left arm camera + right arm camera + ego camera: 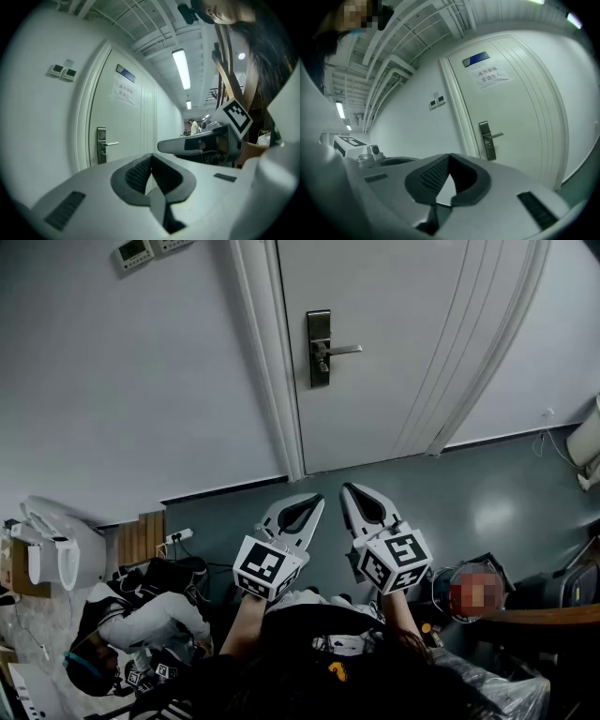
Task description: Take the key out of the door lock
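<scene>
White door (422,334) ahead, door lock (319,348) well apart from left gripper (316,500), right gripper (347,488), both closed, empty

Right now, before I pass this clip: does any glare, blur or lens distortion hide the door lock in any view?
Head view: even light, sharp, but the dark metal lock plate with silver lever is small, and the key is not discernible. Left gripper view: fisheye bows the white door, and the long ceiling strip light is blown out. Right gripper view: dark vignetted corners, same bowing, plate readable.

The lock plate (319,348) is on the left side of the door (422,334). The left gripper (316,500) and right gripper (348,489) sit side by side before it.
</scene>
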Action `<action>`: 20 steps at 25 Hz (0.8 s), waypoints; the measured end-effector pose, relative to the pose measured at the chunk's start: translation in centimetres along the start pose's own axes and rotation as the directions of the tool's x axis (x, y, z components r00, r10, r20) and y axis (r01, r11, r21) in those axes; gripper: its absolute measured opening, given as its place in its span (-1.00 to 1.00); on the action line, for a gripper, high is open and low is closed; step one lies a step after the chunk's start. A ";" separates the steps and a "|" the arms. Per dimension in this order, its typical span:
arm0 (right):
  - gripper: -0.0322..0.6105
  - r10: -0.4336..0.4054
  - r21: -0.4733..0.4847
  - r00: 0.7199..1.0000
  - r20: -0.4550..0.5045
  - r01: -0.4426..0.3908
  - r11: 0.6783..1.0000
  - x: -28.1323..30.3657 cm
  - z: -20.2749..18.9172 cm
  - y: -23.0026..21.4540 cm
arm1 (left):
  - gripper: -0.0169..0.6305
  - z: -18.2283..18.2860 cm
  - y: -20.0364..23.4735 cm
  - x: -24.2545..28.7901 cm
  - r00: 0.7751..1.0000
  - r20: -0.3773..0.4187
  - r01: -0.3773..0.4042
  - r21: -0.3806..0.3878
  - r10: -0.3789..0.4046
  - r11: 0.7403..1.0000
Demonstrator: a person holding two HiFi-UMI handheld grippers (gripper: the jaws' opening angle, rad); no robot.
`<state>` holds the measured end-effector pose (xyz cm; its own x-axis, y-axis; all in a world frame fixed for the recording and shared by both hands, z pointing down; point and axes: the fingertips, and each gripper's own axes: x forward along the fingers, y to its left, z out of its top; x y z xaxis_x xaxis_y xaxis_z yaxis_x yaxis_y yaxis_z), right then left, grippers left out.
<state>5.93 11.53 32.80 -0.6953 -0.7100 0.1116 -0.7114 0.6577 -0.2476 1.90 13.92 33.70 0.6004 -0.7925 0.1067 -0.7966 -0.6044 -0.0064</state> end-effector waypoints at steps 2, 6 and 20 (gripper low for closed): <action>-0.89 0.000 -0.003 1.000 -0.004 0.000 1.000 0.5 0.0 0.2 | -0.92 0.0 0.5 -0.1 1.000 0.002 -0.002 -0.001 0.002 1.000; -0.89 0.007 -0.002 1.000 -0.002 -0.007 1.000 1.6 -0.1 0.8 | -0.92 -0.2 1.6 -0.6 1.000 0.001 -0.003 -0.003 0.003 1.000; -0.88 -0.019 -0.020 1.000 -0.023 0.018 1.000 4.1 -1.7 2.4 | -0.92 -2.3 4.4 -1.7 0.999 -0.020 0.024 -0.025 -0.025 0.999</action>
<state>1.19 10.67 34.32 -0.6841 -0.7162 0.1383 -0.7259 0.6497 -0.2259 -2.78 12.86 35.82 0.6184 -0.7755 0.1271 -0.7833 -0.6213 0.0206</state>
